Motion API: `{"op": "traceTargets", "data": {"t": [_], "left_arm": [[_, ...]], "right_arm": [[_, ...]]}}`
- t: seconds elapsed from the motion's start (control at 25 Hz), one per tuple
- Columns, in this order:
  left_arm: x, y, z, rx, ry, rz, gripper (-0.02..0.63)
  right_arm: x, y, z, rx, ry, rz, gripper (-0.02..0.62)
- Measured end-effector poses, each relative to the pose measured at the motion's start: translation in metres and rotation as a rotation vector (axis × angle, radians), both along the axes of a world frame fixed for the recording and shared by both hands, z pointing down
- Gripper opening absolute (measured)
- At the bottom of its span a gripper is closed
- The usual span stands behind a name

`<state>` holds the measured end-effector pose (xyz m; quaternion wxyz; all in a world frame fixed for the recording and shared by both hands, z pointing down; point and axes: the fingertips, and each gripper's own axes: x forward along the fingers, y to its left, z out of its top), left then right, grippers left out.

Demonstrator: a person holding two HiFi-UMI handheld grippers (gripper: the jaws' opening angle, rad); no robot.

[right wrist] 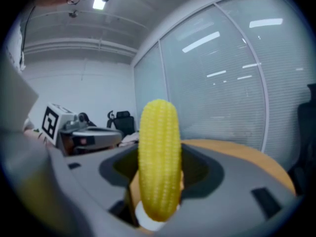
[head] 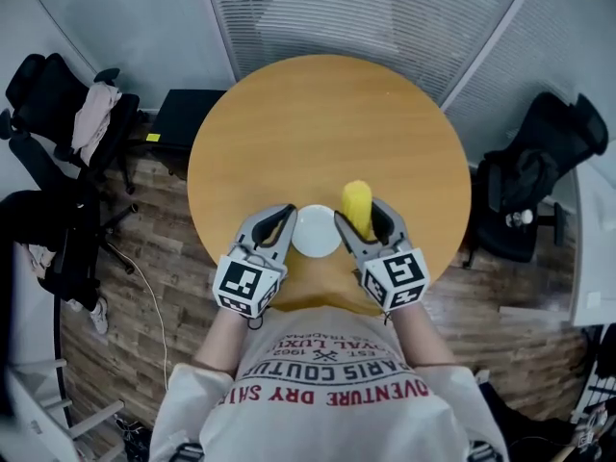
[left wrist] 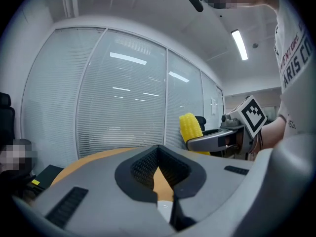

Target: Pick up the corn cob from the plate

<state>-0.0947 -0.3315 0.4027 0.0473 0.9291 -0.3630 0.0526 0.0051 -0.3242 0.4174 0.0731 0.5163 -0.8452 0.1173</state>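
A yellow corn cob (head: 357, 205) stands upright between the jaws of my right gripper (head: 363, 216), which is shut on it, just right of the small white plate (head: 314, 233). In the right gripper view the corn cob (right wrist: 159, 157) fills the middle, with the plate (right wrist: 146, 224) showing white below its lower end. My left gripper (head: 276, 217) rests at the plate's left edge, shut with nothing in it. In the left gripper view its pads (left wrist: 145, 167) meet, and the corn cob (left wrist: 189, 127) shows in the right gripper (left wrist: 217, 140) beyond.
The round wooden table (head: 318, 114) stands on a wood floor by a wall of blinds. Office chairs stand at the left (head: 58, 114) and right (head: 539, 181). A black box (head: 188, 114) sits behind the table's left edge.
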Motion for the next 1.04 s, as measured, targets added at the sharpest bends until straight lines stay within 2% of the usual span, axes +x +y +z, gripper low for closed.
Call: {"op": "traceTargets", "data": {"t": [0.48,1.04], "left_arm": [[-0.0076,0.0059,-0.0039,0.008,0.005,-0.027,0.032],[-0.0064,0.0065,-0.0074,0.01,0.016,-0.025,0.032]], "right_arm": [[-0.0079,0.0098,-0.0004,0.009,-0.009,-0.019,0.265],[-0.0039,0.0108,0.0017,-0.018,-0.036,0.011,0.265]]}}
